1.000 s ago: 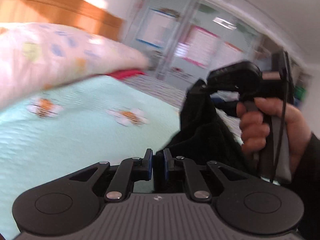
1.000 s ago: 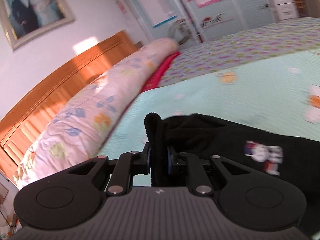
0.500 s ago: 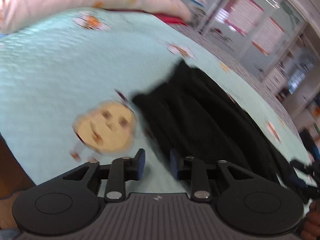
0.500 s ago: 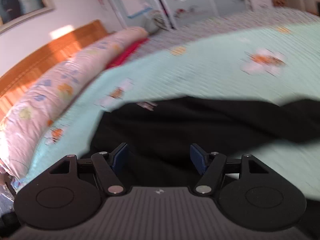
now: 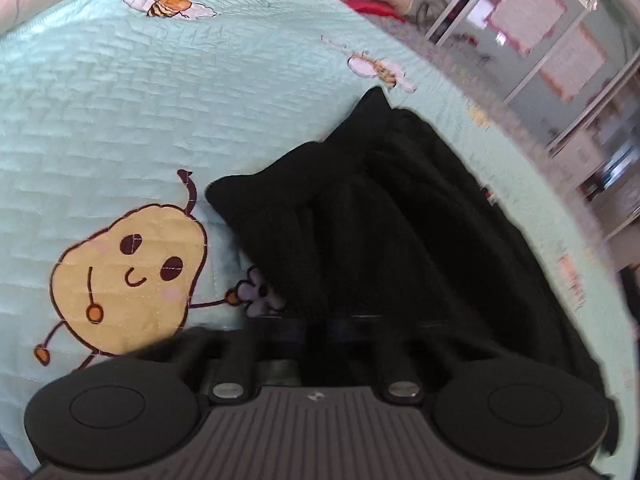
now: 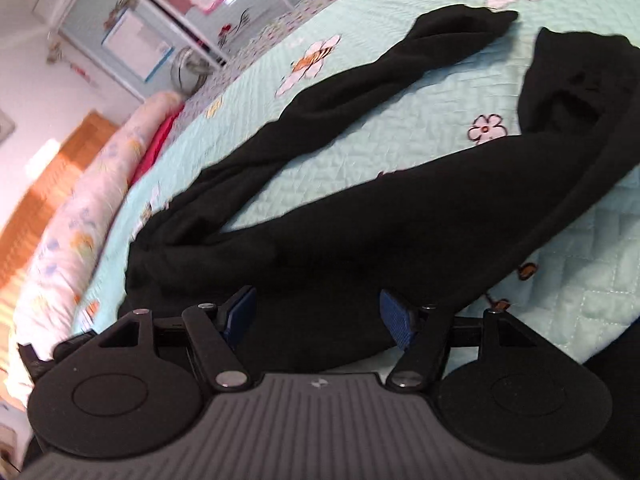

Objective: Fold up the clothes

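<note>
I am looking down my left gripper (image 5: 316, 326): its jaws have just been closing and are now clenched, buried in the near edge of the black garment (image 5: 400, 240), though I cannot tell whether cloth is truly pinched. My right gripper (image 6: 320, 312) is hanging over the garment with jaws released and spread wide, nothing between the pads. Beyond, the garment is lying rumpled on the mint quilt (image 6: 400, 132) of the bed, one long sleeve (image 6: 360, 84) trailing away. I am judging that a thin bite could slip, and lifting one-handed could drag the bunched folds into a worse tangle.
</note>
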{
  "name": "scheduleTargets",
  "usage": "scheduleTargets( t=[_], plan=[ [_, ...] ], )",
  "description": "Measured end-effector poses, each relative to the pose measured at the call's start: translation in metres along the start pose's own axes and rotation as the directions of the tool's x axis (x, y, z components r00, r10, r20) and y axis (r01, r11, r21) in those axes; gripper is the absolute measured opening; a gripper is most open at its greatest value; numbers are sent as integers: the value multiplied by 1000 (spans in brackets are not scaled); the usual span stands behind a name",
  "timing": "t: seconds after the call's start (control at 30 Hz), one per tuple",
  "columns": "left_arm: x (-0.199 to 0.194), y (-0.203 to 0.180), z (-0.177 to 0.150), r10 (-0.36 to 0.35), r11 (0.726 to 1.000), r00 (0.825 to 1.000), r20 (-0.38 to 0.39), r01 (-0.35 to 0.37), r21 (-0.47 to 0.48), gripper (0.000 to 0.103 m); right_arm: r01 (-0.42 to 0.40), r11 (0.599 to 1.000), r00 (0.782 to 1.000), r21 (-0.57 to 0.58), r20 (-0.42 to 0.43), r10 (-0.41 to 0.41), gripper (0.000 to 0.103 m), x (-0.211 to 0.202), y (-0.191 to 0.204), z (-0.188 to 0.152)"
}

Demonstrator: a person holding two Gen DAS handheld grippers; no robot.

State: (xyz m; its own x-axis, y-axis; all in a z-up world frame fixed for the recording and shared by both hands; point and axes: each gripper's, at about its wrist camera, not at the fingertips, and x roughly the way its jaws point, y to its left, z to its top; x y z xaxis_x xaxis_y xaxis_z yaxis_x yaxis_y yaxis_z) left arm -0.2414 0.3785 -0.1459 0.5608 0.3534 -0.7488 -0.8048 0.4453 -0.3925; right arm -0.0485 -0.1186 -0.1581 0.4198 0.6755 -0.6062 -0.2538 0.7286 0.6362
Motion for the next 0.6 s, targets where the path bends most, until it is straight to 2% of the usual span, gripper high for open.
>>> scheduleTargets(
  t=[0.1,0.2,0.27,0.33,0.37,0.47,0.6],
  plan=[
    [-36,9,-16,-7,1000,993,119,9,-17,4,-11,1000,1000,19,24,10,68,-5,-2,3],
    [-68,35,-26,29,999,980,199,-20,-46,3,2,1000,997,10,80,-3,68,-15,-8,6],
    [-76,54,-25,32,998,985,169,-22,-56,6,23,1000,991,16,133,-25,68,-25,-13,10],
    [-79,64,-28,35,998,990,135,-28,-53,14,41,999,979,35,198,-48,68,-40,-23,16],
    [-81,65,-31,49,998,990,132,-44,-38,15,56,997,970,43,233,-65,68,-47,-28,18],
    [-90,61,-41,64,998,988,141,-62,-18,26,137,989,926,57,348,-149,68,-72,-40,26],
    [-101,46,-52,55,998,984,170,-58,13,27,254,964,884,80,386,-265,69,-89,-66,37]
  ],
)
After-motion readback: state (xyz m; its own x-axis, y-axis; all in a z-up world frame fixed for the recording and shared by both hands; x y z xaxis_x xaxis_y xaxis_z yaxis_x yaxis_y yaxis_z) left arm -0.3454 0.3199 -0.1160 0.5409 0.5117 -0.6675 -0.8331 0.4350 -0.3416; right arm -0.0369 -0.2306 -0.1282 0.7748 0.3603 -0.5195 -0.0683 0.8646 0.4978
